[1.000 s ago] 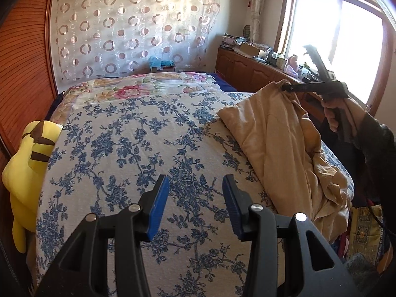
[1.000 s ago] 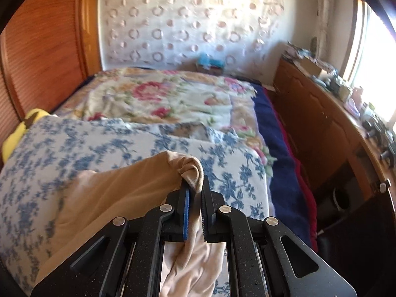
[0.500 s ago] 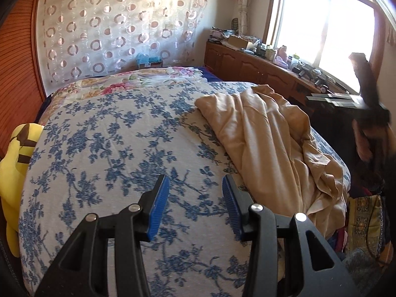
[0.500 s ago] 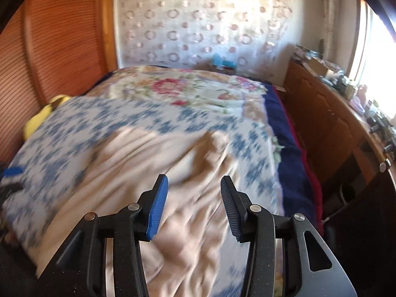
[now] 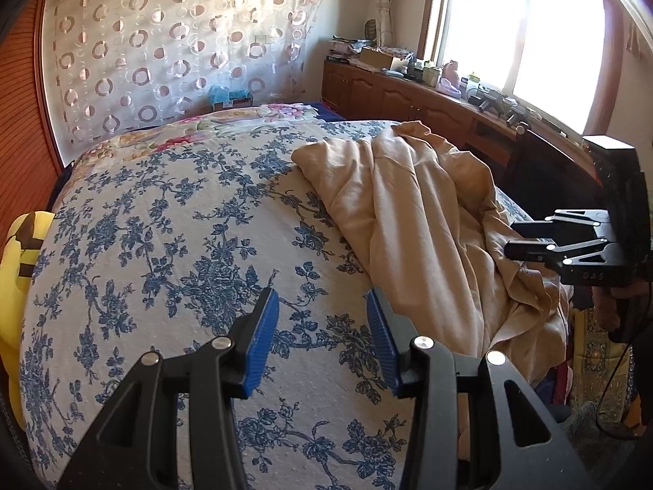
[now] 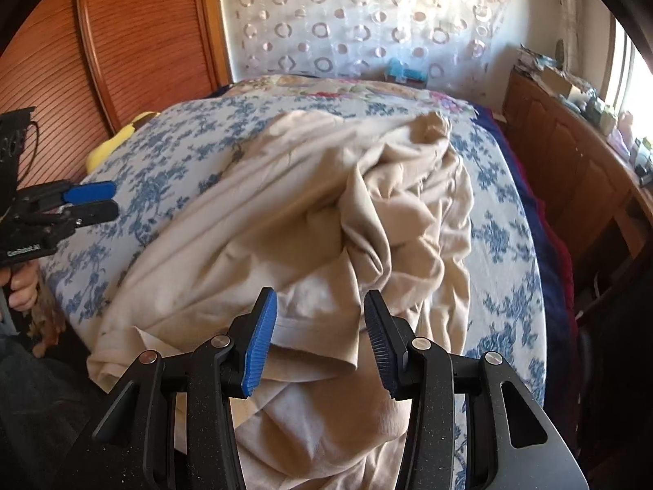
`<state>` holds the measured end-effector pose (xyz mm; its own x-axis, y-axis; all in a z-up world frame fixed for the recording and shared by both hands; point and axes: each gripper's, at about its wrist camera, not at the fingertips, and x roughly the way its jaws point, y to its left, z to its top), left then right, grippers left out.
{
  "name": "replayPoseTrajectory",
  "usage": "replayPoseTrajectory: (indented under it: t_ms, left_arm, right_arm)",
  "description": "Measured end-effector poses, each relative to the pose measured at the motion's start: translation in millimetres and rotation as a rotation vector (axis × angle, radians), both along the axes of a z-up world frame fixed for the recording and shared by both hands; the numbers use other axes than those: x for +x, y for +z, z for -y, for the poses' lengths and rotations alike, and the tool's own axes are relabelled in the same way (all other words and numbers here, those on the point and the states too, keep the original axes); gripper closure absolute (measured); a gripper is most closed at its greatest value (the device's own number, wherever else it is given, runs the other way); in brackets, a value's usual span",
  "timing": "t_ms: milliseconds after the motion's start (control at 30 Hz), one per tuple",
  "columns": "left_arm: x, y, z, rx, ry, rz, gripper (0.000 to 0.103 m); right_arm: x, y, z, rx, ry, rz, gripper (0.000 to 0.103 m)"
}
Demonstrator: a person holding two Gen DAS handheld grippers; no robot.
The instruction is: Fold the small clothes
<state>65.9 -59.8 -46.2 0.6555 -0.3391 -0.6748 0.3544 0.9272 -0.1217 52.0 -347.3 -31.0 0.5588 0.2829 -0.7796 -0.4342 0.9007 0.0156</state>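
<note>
A crumpled tan garment [image 5: 412, 220] lies on the right side of the bed, its near end hanging over the edge; it fills the middle of the right wrist view [image 6: 326, 224]. My left gripper [image 5: 322, 339] is open and empty above the blue floral bedspread [image 5: 163, 253], left of the garment. My right gripper [image 6: 318, 339] is open and empty just above the garment's near hem. The right gripper also shows at the right edge of the left wrist view [image 5: 514, 241]. The left gripper shows at the left edge of the right wrist view [image 6: 96, 202].
A yellow plush toy [image 5: 16, 253] lies at the bed's left edge by the wooden headboard [image 6: 134, 41]. A cluttered wooden sideboard [image 5: 428, 98] runs under the window on the right. A pink floral quilt [image 5: 228, 122] covers the far end of the bed.
My right gripper opened and let go of the tan garment, which dropped onto the bed. It then drew back and lower toward the garment's near end. My left gripper stayed open.
</note>
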Motion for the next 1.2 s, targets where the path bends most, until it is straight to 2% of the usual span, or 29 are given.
replayPoseTrajectory:
  t_ms: [100,133,200,300,467,633,800,933,1067,1200]
  left_arm:
    - [0.1,-1.6,0.9,-0.001,-0.001,-0.003,0.059]
    - [0.1,-2.2,1.1,-0.002,-0.001,-0.004,0.059]
    - [0.1,-2.8,1.2,-0.006,-0.001,-0.005,0.059]
    - [-0.5,-4.0,2.2,-0.008,-0.006,-0.005,0.059]
    - [-2.2,-3.6,4.1,-0.012,-0.015,-0.001,0.059]
    - [-2.5,-3.1,7.3,-0.013,-0.020,-0.002,0.059]
    - [-3.1,-2.0,15.1,-0.007,-0.038,0.002,0.059]
    - [-3.3,-1.7,19.2,0.000,-0.048,0.001,0.059]
    - [-2.8,-2.3,21.6,0.002,-0.050,-0.003,0.059]
    - [-4.9,-2.8,25.7,0.005,-0.058,-0.005,0.059]
  right_arm:
    - [0.7,-8.3,1.2,0.019,0.005,-0.033,0.059]
    - [-0.7,-8.3,1.9,0.034,0.014,-0.035,0.063]
    - [-4.5,-7.4,2.4,0.063,0.038,-0.043,0.094]
    - [-14.4,3.0,5.4,0.084,0.055,-0.018,0.101]
    - [-39.8,28.2,20.6,0.104,0.100,-0.010,0.103]
    - [-58.9,41.5,49.4,0.002,0.070,-0.018,0.103]
    - [-68.9,37.8,75.2,-0.129,0.032,-0.067,0.103]
    - [-74.3,16.0,91.9,-0.189,0.020,-0.157,0.103]
    - [-74.4,2.8,96.7,-0.174,0.023,-0.202,0.103]
    - [-73.0,9.0,94.9,-0.125,0.013,-0.168,0.103]
